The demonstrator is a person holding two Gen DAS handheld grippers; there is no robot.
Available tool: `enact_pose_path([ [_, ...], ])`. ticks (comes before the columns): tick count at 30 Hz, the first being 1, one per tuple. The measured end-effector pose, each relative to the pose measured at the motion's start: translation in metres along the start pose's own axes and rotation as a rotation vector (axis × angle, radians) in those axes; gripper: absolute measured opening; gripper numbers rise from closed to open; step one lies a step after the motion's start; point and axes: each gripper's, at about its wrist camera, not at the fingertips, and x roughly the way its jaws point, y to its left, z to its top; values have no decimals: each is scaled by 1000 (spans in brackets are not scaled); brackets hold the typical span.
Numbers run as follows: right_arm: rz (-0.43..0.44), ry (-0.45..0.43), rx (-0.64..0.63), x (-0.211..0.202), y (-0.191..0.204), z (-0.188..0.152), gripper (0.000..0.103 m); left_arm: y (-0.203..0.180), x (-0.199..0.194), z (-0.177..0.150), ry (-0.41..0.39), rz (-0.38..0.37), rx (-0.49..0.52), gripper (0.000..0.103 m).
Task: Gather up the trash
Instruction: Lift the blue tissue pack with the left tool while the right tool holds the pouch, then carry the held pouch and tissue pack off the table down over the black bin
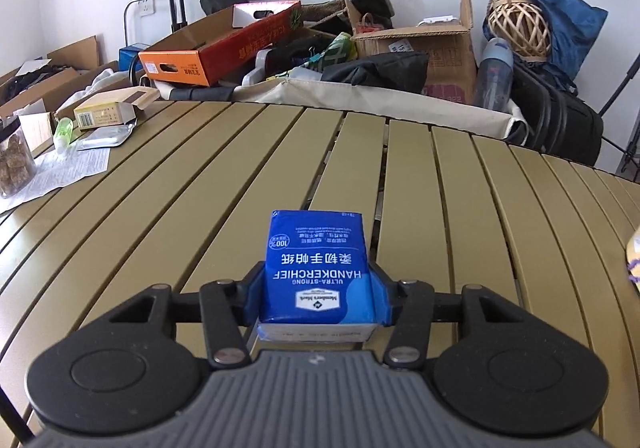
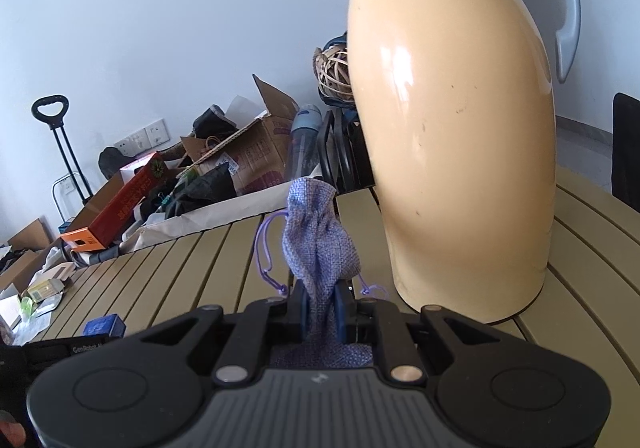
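A blue pack of paper handkerchiefs (image 1: 316, 248) lies on the olive slatted table (image 1: 200, 175). My left gripper (image 1: 318, 282) is shut on the pack's near half, its blue pads pressed against both sides. The same pack (image 2: 102, 325) shows at the lower left of the right wrist view. My right gripper (image 2: 322, 308) is shut on the lower part of a purple woven drawstring pouch (image 2: 318, 236), which stands up between the fingers. The pouch's cords hang loose on either side.
A tall cream thermos jug (image 2: 460, 127) stands on the table just right of the pouch. At the table's far left lie a small cardboard box (image 1: 108, 109), a green bottle (image 1: 64, 131), a foil packet (image 1: 106, 137), a leaflet (image 1: 60, 171) and a jar (image 1: 14, 163). Cartons and bags crowd the floor beyond.
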Motion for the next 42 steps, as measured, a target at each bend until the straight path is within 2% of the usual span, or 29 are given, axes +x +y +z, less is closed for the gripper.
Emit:
enact_pose_path([
  [8,30,-12,-45,-31,17,-3,13,9,-45,-10,-41,-56,7,52],
  [24,26,-48,-114,-93,35,-23,13,29,-128,-39,-127,-180,17,52],
  [35,43,-52,-137,-137,46,-53,13,52,-177,-69,-170,-226,37,52],
  [42,83,-69,-131,-173,51,-77,13,70,-210,-90,-190,-223,54,52],
])
